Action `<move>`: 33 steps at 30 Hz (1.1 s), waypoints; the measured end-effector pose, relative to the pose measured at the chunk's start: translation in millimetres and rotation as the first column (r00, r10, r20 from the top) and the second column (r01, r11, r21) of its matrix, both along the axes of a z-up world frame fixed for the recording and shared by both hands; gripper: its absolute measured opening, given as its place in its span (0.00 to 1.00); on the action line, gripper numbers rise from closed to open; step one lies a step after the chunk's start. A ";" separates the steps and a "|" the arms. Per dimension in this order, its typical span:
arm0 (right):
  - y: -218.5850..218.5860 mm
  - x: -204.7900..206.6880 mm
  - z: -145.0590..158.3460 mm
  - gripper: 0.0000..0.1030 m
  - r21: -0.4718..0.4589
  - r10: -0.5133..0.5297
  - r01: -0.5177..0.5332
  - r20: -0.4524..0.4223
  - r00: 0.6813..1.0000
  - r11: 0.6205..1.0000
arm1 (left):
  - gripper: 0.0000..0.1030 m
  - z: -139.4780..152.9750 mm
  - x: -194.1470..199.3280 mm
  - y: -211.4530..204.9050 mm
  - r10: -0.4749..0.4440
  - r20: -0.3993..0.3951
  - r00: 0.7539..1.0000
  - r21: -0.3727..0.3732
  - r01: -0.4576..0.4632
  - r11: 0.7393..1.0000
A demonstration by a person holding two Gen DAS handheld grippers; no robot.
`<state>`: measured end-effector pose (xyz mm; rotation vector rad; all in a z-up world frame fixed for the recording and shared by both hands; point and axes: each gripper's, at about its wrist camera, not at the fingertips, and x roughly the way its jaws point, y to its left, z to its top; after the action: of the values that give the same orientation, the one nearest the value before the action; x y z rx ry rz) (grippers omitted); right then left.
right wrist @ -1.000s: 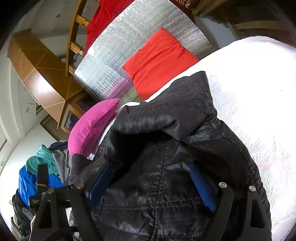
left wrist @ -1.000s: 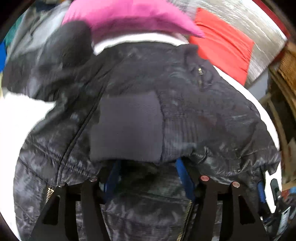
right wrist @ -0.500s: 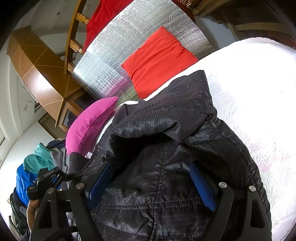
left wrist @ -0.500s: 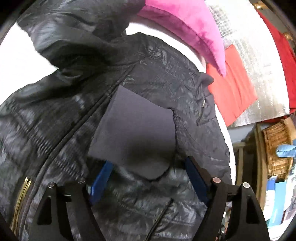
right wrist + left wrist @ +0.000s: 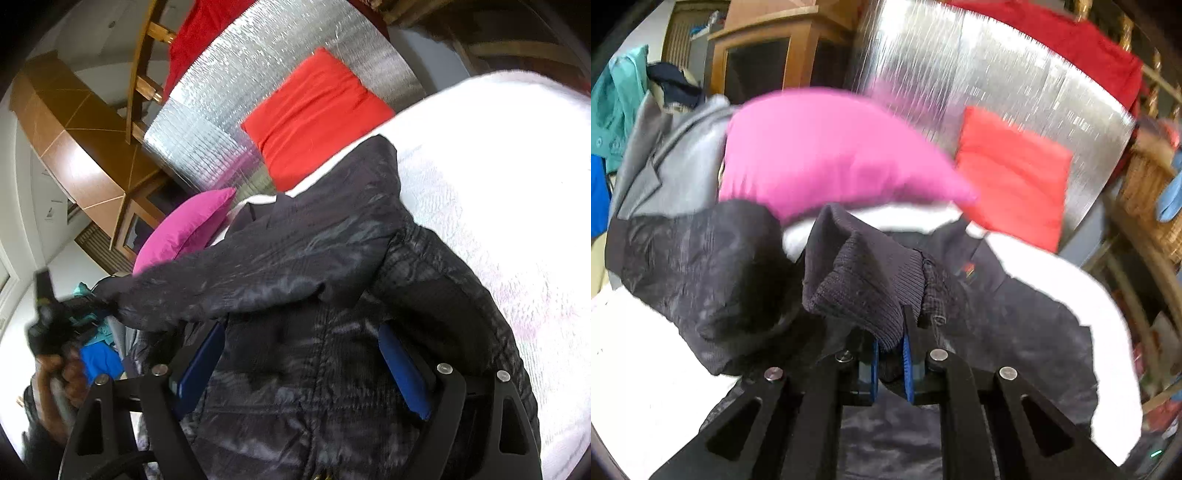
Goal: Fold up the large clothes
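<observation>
Left gripper [image 5: 891, 350] clamped onto knit cuff [image 5: 864, 280], lifted sleeve [image 5: 258, 273] toward 12 o'clock; right gripper [image 5: 303, 369] stayed spread over jacket [image 5: 332, 387]. Sleeve fold likely underway.

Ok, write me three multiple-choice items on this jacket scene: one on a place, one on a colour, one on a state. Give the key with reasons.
1. Where does the black jacket lie?
A. on the white bed
B. in a basket
C. on a chair

2. What colour is the pillow nearest the jacket's sleeve?
A. green
B. pink
C. yellow

3. How is the left gripper?
A. wide open
B. shut on the ribbed cuff
C. out of view

Key:
1 A, white bedding shows around the jacket.
2 B, the pink pillow sits just behind the sleeve.
3 B, its blue pads pinch the knit cuff, while the right gripper stands open over the jacket.
</observation>
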<state>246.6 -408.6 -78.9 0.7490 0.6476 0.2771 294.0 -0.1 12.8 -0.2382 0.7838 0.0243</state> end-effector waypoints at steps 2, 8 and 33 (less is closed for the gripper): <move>-9.7 -10.7 9.7 0.85 0.068 0.010 -0.012 0.019 1.000 0.998 | 0.11 -27.6 11.8 2.8 0.006 -0.062 0.998 0.012 -0.005 1.000; -57.0 3.2 55.3 0.87 -0.009 -0.082 0.082 0.027 0.996 0.997 | 0.11 -73.8 19.4 9.5 0.020 -0.130 0.991 -0.033 -0.024 0.999; -82.1 125.1 6.4 0.68 -0.081 -0.075 0.057 -0.250 0.965 0.995 | 0.15 -125.2 7.6 10.6 -0.066 -0.071 0.995 -0.060 0.062 0.996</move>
<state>371.7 -490.7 -72.5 0.7402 0.8679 0.0957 301.6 10.5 -112.4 -0.2677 0.8649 -0.0501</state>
